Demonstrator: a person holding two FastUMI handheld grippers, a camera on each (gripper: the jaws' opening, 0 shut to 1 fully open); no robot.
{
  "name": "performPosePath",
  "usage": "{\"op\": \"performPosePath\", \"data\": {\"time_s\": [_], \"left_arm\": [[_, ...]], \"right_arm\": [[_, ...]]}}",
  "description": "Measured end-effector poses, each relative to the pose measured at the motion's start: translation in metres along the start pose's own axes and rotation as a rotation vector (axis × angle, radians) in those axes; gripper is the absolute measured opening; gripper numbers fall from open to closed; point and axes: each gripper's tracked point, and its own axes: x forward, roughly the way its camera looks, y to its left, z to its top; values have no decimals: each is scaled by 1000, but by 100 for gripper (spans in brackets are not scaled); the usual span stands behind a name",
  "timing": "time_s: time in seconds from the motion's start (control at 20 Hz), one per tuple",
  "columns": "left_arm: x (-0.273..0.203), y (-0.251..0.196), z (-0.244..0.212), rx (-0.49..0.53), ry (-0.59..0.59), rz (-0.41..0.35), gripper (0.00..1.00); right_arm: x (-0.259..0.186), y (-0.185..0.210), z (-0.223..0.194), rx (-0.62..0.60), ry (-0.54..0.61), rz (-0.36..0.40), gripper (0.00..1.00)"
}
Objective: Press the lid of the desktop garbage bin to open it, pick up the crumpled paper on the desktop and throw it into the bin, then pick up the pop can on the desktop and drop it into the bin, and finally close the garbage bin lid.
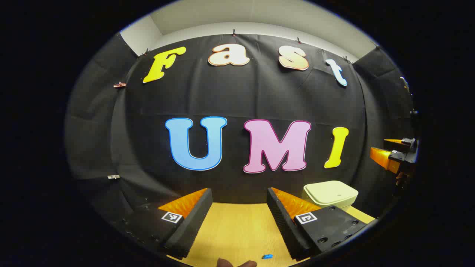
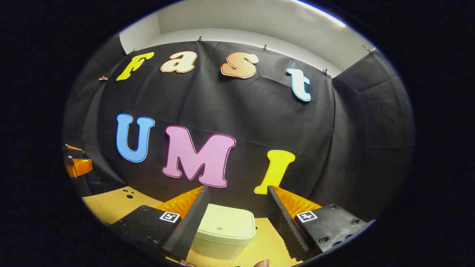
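Sitting lid-down, the bin (image 2: 224, 231) seemingly lies between the right tongs (image 2: 237, 218).

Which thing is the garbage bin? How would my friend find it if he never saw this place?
Start at the yellow wooden desktop in front of the black cloth wall. Near the wall stands a small pale cream plastic garbage bin with rounded corners and a flat lid, closed. In the right gripper view it lies ahead between the open right gripper fingers, the one boxy pale thing there.

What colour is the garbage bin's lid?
Pale yellowish-cream, plain and unpatterned, matching the bin body. It shows best in the right gripper view.
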Motion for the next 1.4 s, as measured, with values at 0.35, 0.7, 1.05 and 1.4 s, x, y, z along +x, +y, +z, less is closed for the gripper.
{"op": "performPosePath", "data": {"time_s": [0.35, 0.7, 1.05, 1.4], "left_arm": [[4, 4, -3, -10, -2, 17, 95], [8, 2, 5, 8, -22, 24, 95], [12, -3, 8, 12, -33, 35, 95], [14, -9, 3, 7, -16, 54, 95]], "right_arm": [[0, 11, -4, -19, 4, 35, 96], [3, 0, 1, -23, -15, 25, 96], [9, 8, -17, 4, 39, 111, 65], [41, 31, -52, 31, 88, 223, 6]]}}
